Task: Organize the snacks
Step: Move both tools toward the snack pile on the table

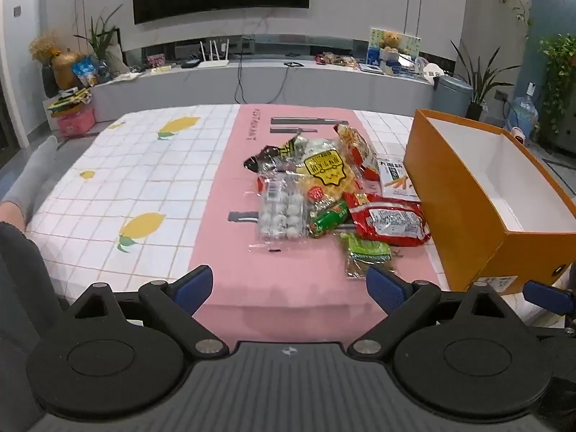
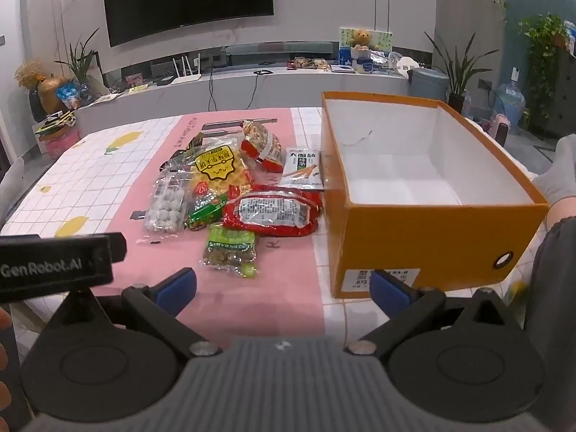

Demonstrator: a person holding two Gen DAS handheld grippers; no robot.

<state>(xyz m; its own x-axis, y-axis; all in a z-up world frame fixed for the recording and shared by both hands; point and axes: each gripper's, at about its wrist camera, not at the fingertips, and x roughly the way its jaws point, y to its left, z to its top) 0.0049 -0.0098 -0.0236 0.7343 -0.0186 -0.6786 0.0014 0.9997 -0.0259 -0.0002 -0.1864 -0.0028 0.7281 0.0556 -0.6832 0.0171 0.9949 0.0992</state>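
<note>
A pile of snack packets lies on the pink mat: a yellow waffle bag, a clear bag of white balls, a red packet, a green packet. An open orange box with a white empty inside stands to their right. My left gripper is open and empty, short of the pile. In the right wrist view the pile and box show too. My right gripper is open and empty, near the box's front corner.
The table has a white checked cloth with lemon prints. The left gripper's body sits at the left of the right wrist view. A person's socked feet show at the sides. A TV bench stands behind.
</note>
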